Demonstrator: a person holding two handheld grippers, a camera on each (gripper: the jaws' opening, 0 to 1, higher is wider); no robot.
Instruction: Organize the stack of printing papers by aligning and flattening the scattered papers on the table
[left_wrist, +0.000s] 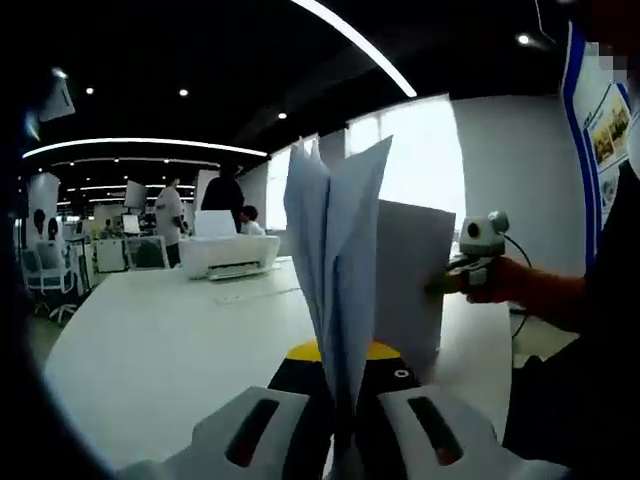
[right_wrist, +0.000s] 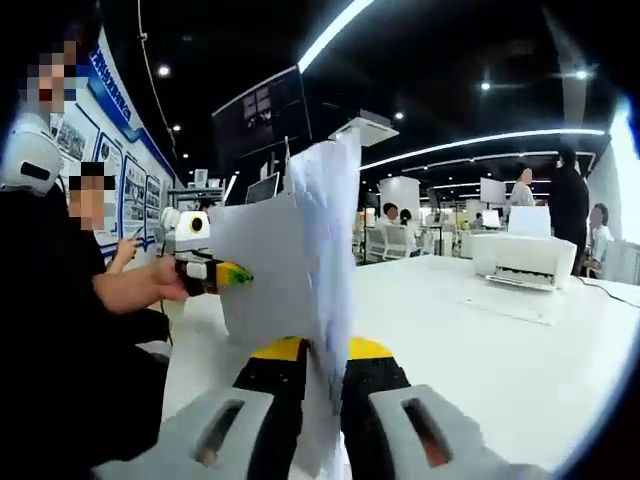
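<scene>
Left gripper (left_wrist: 343, 425): jaws closed on the near edge of the paper stack (left_wrist: 340, 270), sheets pinched between the yellow-tipped jaws. Stack is held upright, off the white table (left_wrist: 170, 350), top edges fanned apart rather than flush.

Left gripper view, left to right: office chairs and desks far left, two people standing far back, white printer (left_wrist: 228, 254) on the far part of the table, then the stack in the centre. Right of it, the right gripper (left_wrist: 448, 283) with a hand (left_wrist: 500, 280) behind it pinches the stack's far edge. Bright window behind, blue poster wall at far right.

Right gripper (right_wrist: 322, 420): jaws also clamped on the same stack (right_wrist: 300, 250), from the opposite side. Sheets stand vertical, top corner splayed.

Right gripper view, left to right: person's dark sleeve and forearm, hand (right_wrist: 165, 283) holding the left gripper (right_wrist: 225, 273) against the stack's far edge, poster wall behind. Then the stack, then open table (right_wrist: 480, 340), printer (right_wrist: 522, 258) at the far right with people standing behind it.

Room: table surface bare under and around the stack on both sides; the printer is well apart from it. The table's near-left edge curves round in the left gripper view.
</scene>
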